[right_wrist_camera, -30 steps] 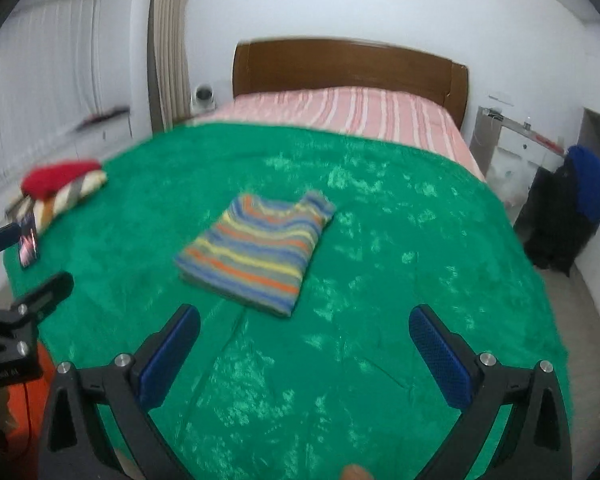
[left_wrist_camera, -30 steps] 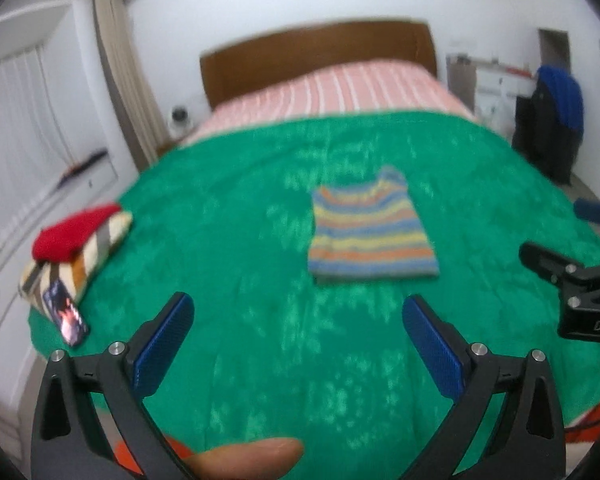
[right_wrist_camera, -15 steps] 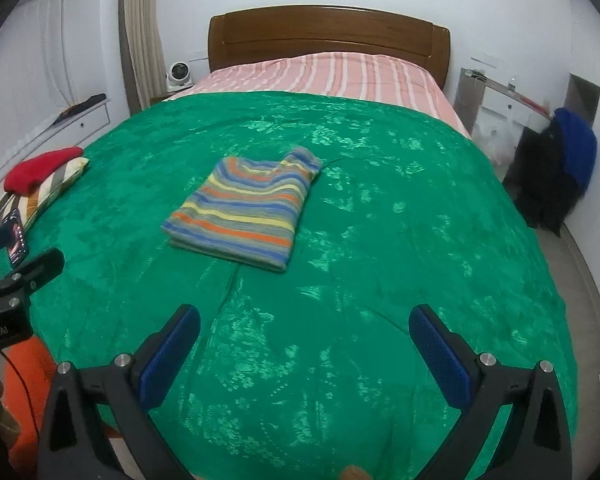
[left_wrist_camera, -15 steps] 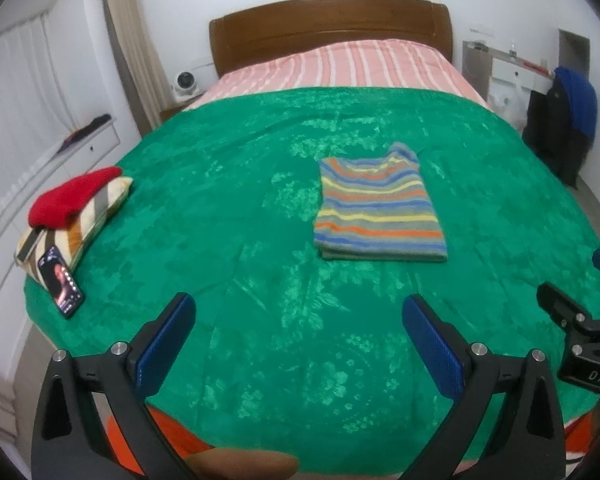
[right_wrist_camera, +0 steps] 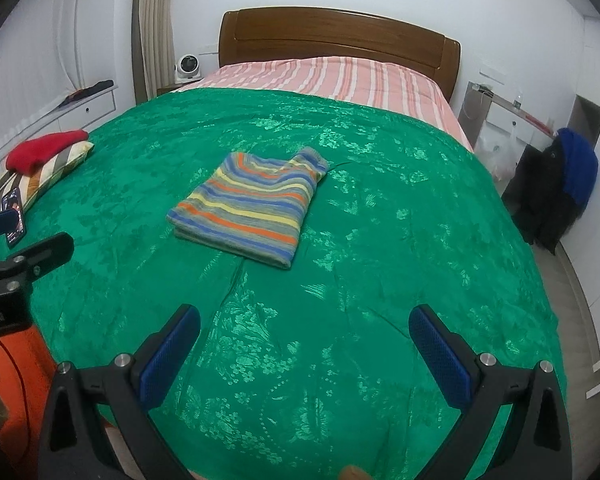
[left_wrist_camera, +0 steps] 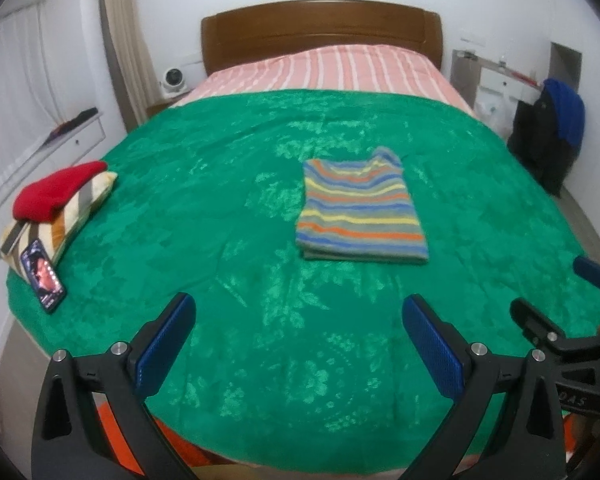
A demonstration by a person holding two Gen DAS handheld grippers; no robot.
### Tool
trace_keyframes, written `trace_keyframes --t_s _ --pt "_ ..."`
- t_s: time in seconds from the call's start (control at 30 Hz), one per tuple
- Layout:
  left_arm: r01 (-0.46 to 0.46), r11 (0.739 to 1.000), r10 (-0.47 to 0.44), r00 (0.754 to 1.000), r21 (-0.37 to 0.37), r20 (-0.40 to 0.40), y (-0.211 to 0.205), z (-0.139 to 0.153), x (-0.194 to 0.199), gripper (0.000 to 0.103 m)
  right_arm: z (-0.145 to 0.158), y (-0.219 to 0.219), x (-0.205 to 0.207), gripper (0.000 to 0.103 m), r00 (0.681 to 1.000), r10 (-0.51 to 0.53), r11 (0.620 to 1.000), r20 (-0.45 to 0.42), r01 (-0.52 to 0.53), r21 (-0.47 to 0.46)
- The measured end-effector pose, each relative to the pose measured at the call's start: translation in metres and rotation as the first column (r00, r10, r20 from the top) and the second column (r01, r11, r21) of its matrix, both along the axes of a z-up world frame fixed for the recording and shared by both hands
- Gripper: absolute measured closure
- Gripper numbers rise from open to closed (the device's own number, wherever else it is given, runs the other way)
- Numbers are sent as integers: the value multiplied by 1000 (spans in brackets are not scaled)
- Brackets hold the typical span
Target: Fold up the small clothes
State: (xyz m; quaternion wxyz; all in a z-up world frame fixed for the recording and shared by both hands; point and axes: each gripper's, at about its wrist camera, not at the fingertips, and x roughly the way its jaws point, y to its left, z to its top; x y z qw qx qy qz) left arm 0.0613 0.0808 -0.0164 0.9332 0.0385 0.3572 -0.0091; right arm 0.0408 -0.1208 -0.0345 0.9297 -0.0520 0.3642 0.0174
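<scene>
Striped folded shirt [left_wrist_camera: 360,208] laid flat on green bedspread [left_wrist_camera: 219,208]; left gripper [left_wrist_camera: 300,340] and right gripper [right_wrist_camera: 306,350] held wide apart, nothing grasped.

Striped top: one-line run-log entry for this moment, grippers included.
striped top: folded, flat on green blanket | left gripper: open, empty, clear of garment | right gripper: open, empty | phone: blanket's left edge

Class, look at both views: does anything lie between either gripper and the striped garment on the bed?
Nothing visible does. Only bare green bedspread separates the left gripper and right gripper from the striped garment.
</scene>
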Motion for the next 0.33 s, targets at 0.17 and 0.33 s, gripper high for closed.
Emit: trace_keyframes --t_s 0.17,0.33 --pt "-7 1000 7 999 3 35 -1 4 -3 0 2 -1 -1 0 1000 -11 1000 5 11 8" --pt "-10 1000 10 999 16 51 -3 3 -5 0 2 -1 -1 0 1000 -10 1000 4 10 22"
